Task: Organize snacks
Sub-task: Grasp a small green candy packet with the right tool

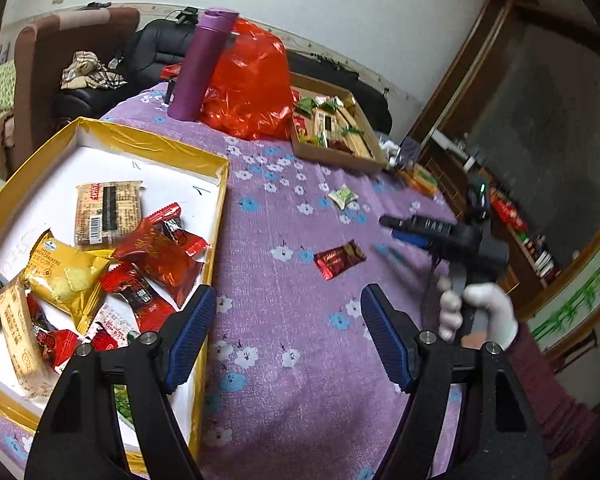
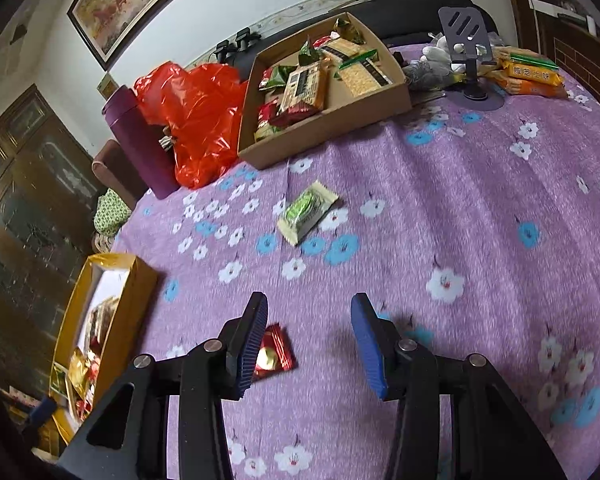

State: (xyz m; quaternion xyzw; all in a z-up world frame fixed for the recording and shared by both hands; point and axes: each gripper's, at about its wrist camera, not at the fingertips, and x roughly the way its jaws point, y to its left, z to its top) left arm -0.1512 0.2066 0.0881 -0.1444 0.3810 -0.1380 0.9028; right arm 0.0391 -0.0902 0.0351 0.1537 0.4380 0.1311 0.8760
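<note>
A gold-rimmed white box (image 1: 216,168) at left holds several red, gold and tan snack packets. My left gripper (image 1: 288,340) is open and empty, its left finger over the box's right rim. A small red candy packet (image 1: 339,259) lies on the purple cloth ahead; a green packet (image 1: 343,197) lies farther on. My right gripper (image 1: 400,229) reaches in from the right near the red packet. In the right wrist view my right gripper (image 2: 310,344) is open and empty above the cloth, the red packet (image 2: 274,354) beside its left finger, the green packet (image 2: 306,212) ahead. The gold box (image 2: 136,292) is at left.
A brown cardboard tray (image 2: 332,120) of mixed snacks stands at the table's far side. A red plastic bag (image 2: 196,120) and a purple bottle (image 2: 140,144) stand beside it. A phone stand (image 2: 470,60) and orange snack bags (image 2: 532,74) are at far right.
</note>
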